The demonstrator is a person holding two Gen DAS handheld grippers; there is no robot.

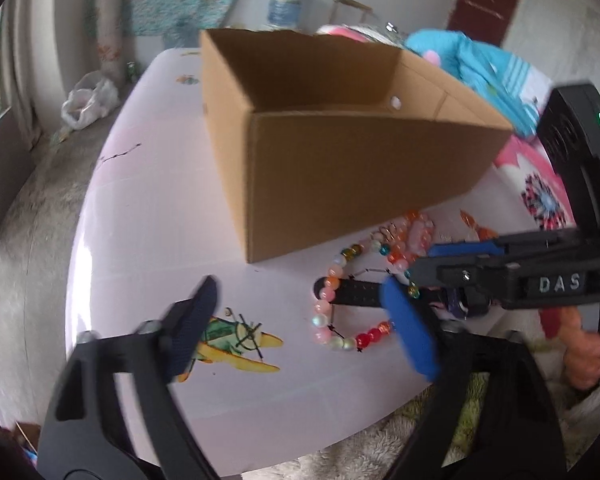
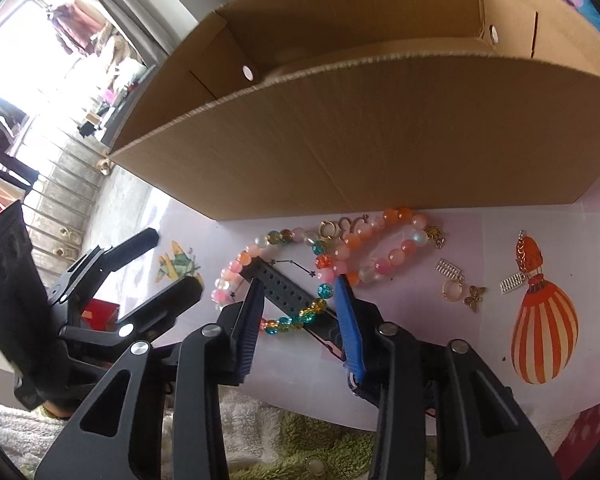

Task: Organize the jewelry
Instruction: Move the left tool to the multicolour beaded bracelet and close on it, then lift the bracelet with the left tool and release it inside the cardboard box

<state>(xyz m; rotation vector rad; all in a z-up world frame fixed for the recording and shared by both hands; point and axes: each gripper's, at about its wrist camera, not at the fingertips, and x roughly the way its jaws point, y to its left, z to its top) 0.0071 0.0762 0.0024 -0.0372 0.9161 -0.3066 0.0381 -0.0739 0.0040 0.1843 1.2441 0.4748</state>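
Note:
An open cardboard box point(image 1: 340, 148) stands on the pale table; it also shows in the right wrist view point(image 2: 360, 132). In front of it lie a multicoloured bead bracelet point(image 2: 268, 276), a pink-orange bead bracelet point(image 2: 380, 248), a black watch strap point(image 2: 288, 292), gold rings point(image 2: 330, 229) and small charms point(image 2: 474, 298). My right gripper point(image 2: 300, 312) is open, its fingers astride the strap and the multicoloured bracelet. My left gripper point(image 1: 300, 320) is open and empty, left of the bracelet point(image 1: 332, 312). The right gripper point(image 1: 460, 264) reaches in from the right over the beads.
Airplane sticker point(image 1: 236, 340) and balloon sticker point(image 2: 544, 336) are on the table point(image 1: 160, 208). Blue and pink fabric point(image 1: 480, 64) lies behind the box. A fluffy cloth point(image 2: 260, 440) hangs at the near table edge.

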